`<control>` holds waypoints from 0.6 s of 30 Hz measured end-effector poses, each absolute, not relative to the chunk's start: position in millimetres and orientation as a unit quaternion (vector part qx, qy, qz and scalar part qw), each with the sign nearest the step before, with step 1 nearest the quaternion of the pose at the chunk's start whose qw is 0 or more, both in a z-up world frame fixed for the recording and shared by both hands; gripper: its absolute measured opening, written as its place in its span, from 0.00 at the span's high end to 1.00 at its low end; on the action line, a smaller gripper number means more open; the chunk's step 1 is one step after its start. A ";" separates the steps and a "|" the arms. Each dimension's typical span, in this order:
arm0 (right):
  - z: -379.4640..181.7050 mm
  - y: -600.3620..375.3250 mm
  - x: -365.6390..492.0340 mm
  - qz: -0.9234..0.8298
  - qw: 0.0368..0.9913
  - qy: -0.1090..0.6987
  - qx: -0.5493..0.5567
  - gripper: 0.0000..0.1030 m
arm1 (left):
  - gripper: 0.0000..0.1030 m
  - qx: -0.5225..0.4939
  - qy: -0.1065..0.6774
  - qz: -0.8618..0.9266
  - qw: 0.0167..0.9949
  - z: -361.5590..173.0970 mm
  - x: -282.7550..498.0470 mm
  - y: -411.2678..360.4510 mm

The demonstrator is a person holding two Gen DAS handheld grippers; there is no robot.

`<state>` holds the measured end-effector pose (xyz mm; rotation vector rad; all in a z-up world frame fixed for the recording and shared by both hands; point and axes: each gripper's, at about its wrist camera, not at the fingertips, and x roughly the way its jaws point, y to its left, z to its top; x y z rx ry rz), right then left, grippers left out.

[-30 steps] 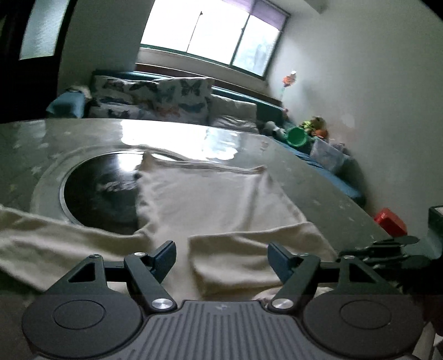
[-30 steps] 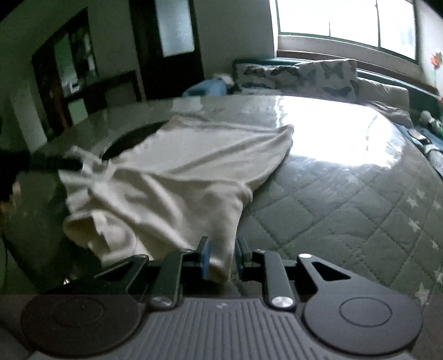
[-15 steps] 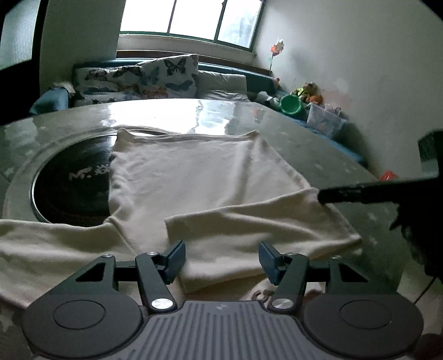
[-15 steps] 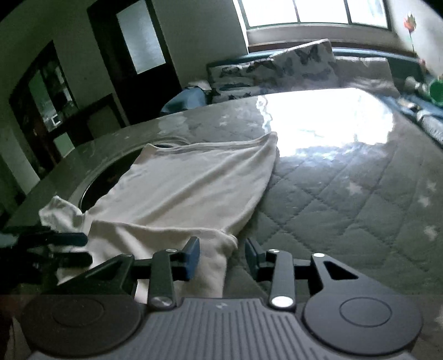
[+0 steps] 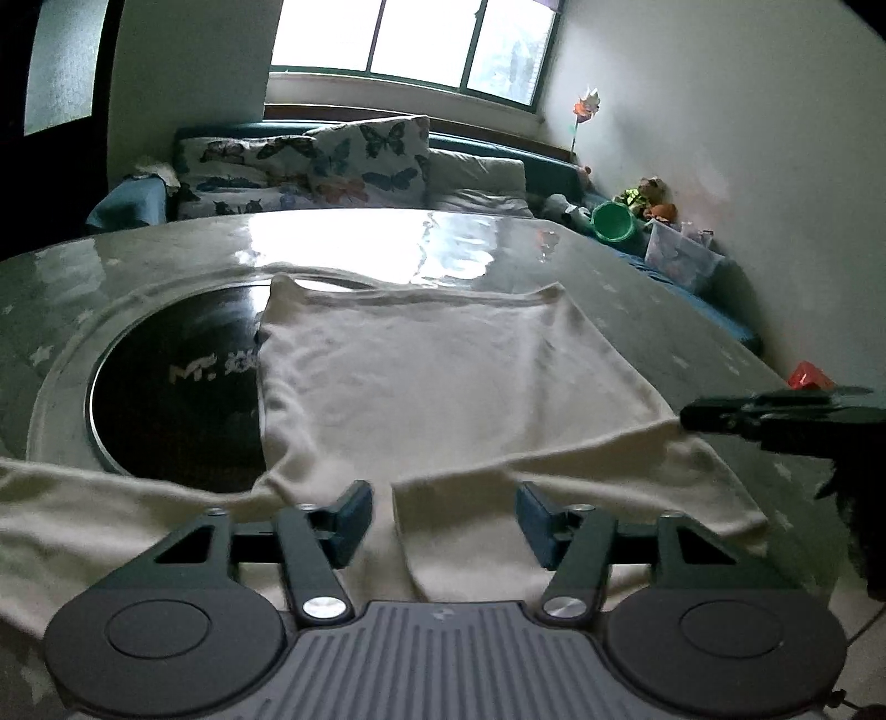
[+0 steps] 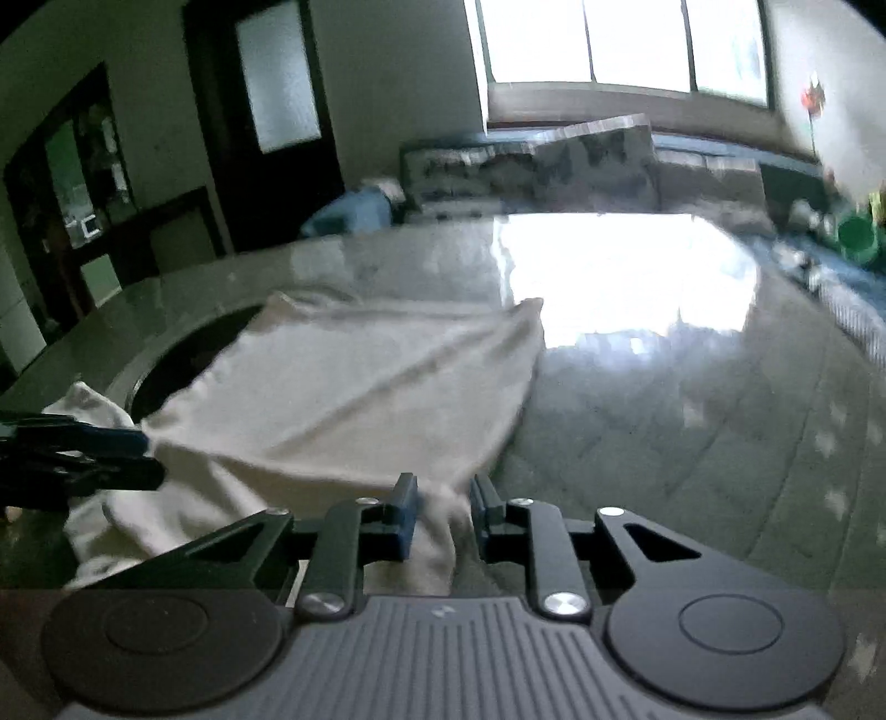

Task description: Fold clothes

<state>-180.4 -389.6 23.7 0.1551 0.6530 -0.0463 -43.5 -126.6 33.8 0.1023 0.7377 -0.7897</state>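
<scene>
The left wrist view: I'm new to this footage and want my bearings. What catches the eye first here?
The cream garment spread across the middle of the quilted grey table, its near sleeve folded inward. Left of it, a round black inset that the cloth partly covers. Behind, a bright window glares on the tabletop above a butterfly-print cushion.

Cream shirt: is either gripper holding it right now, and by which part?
Neither holds it. The left gripper is open over the folded sleeve of the cream shirt. The right gripper straddles a bunched edge with gaps either side, not yet clamped.
</scene>
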 end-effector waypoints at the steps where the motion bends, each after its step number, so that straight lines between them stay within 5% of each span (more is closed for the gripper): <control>1: 26.0 -386.1 -178.5 -0.013 0.946 0.317 0.071 0.81 | 0.59 0.048 0.351 -0.374 0.857 34.0 -40.7 -128.5; 4: 22.7 -375.5 -170.5 0.007 0.945 0.323 0.053 0.81 | 0.71 0.062 0.351 -0.363 0.861 28.8 -37.1 -132.7; 18: 18.3 -354.3 -179.5 0.060 0.942 0.331 0.004 0.81 | 0.69 0.089 0.309 -0.342 0.883 45.5 -56.9 -133.7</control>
